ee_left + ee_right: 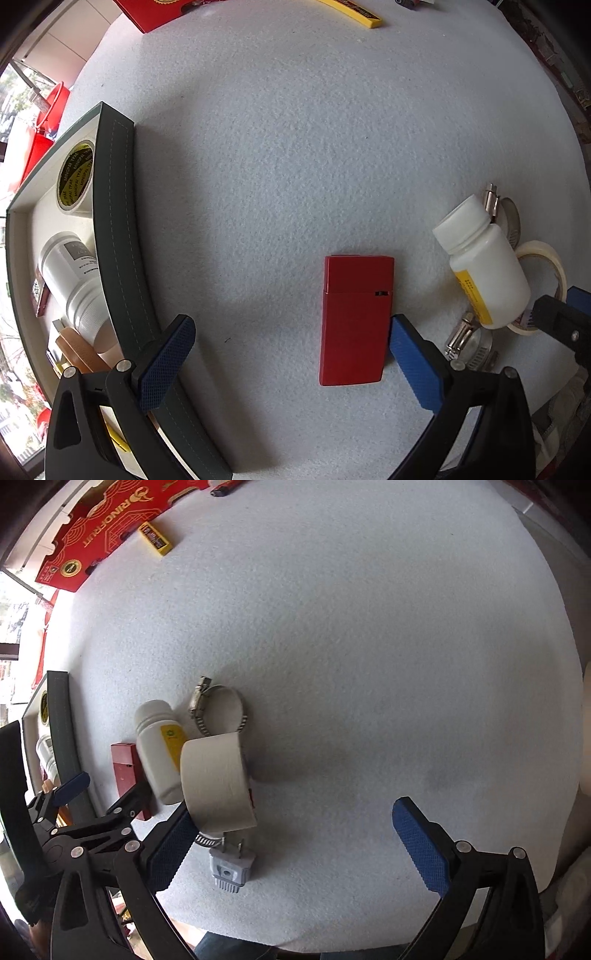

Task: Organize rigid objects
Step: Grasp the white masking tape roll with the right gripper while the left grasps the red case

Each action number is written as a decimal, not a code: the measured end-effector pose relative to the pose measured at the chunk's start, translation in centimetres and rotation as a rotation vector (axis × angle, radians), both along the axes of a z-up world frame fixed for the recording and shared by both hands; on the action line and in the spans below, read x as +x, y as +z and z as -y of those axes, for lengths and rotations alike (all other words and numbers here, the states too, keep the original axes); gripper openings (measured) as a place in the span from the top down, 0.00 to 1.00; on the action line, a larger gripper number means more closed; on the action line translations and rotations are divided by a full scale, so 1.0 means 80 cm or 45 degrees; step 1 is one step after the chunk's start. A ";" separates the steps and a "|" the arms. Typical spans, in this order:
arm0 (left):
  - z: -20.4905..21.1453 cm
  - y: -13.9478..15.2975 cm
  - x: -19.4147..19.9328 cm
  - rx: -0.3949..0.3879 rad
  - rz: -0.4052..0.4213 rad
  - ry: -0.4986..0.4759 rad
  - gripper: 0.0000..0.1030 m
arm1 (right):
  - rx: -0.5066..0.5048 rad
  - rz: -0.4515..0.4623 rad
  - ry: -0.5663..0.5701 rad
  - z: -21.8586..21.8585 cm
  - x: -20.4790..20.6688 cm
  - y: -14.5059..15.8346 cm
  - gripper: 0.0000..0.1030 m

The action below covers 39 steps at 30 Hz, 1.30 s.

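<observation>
A red flat case [355,320] lies on the white felt table [295,147], at about five o'clock in the left wrist view, with its long side running away from the camera. The left gripper [284,356] is spread wide around nothing; its right finger pad [413,365] sits just beside the case's right edge, while the left pad [166,363] hangs over the dark rim of a tray [118,229] at nine o'clock. Inside that tray stand a roll of tape with black and gold print [75,177] and a white jar [74,280] lying on its side. At three to four o'clock of the case a white bottle with a yellow label [487,266] lies tipped over, touching a cream tape roll [546,266] and close to two metal hose clamps [506,214], one beyond it and one nearer the camera. In the right wrist view the right gripper [295,845] is also spread open and holds nothing; its left pad [170,853] is against the cream tape roll, which stands on edge at seven o'clock. A grey plug [231,867] lies just below that roll. At eleven o'clock, well apart, lie a red printed box [107,528] and a small yellow box [155,539].
</observation>
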State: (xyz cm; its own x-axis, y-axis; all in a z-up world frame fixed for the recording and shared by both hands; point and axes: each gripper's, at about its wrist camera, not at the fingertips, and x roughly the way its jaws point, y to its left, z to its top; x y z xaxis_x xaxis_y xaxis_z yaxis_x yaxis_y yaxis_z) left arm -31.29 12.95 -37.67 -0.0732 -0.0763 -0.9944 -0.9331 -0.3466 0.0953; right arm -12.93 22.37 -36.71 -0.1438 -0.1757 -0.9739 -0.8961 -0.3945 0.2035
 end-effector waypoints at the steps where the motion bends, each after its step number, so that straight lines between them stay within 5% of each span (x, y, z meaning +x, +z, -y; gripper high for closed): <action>1: -0.001 0.000 -0.002 -0.001 -0.001 -0.001 0.00 | -0.007 0.015 -0.022 -0.005 0.008 -0.004 0.01; 6: -0.006 -0.002 0.001 0.002 0.000 -0.005 0.00 | -0.007 -0.005 -0.049 -0.020 0.024 -0.008 0.01; 16: -0.007 -0.004 -0.016 0.026 0.055 0.015 0.00 | 0.028 -0.029 0.151 -0.009 -0.037 -0.007 0.01; 39: 0.039 0.005 0.010 0.097 0.026 0.049 0.00 | 0.037 0.161 0.224 -0.007 -0.091 -0.045 0.00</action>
